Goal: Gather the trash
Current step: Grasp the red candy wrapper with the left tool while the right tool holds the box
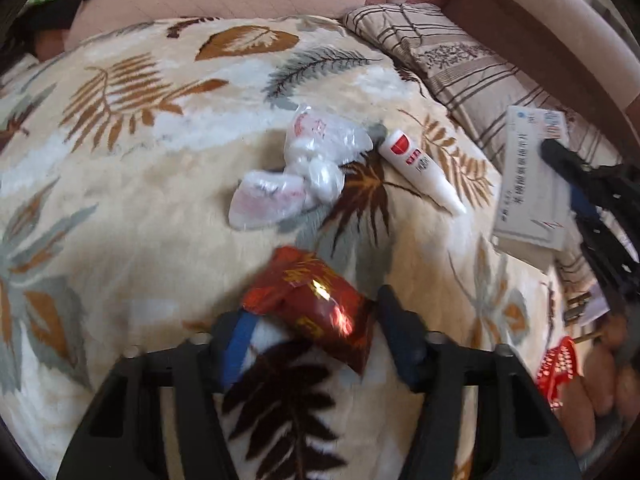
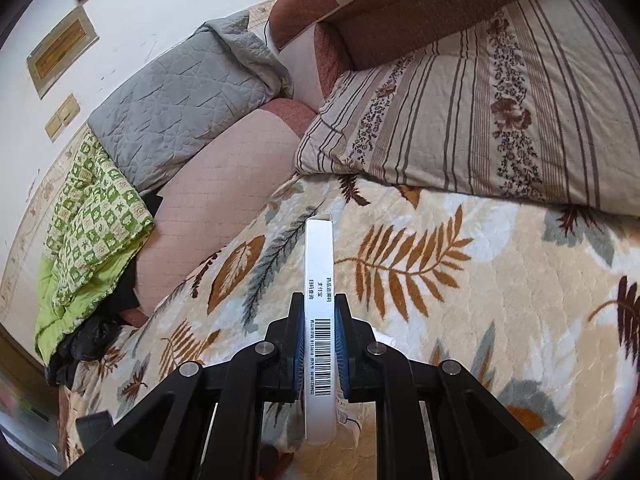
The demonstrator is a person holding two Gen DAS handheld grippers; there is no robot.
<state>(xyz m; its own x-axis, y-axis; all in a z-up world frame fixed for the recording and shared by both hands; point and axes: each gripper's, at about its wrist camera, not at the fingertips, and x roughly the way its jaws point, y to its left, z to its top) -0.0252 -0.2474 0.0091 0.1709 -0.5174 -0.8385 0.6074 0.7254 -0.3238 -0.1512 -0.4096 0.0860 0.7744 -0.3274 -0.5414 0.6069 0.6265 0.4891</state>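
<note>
Wrapper (image 1: pixel 316 312) between spread left gripper (image 1: pixel 312 320)

Left gripper (image 1: pixel 310 328) is low over the leaf-print blanket (image 1: pixel 132 208), jaws spread wide, with a red wrapper (image 1: pixel 316 308) sitting between the fingers. It overlaps the left pad, and there's a gap on the right side. Further up the blanket there's a crumpled clear bag (image 1: pixel 300 172), and just right of it a small white tube (image 1: pixel 420 170) with a red label, lying flat. Off at the right edge the right gripper (image 1: pixel 568 176) has a white box (image 1: pixel 528 184) clamped on edge. A striped pillow (image 1: pixel 452 56) sits behind that; the picture's a bit motion-blurred
</note>
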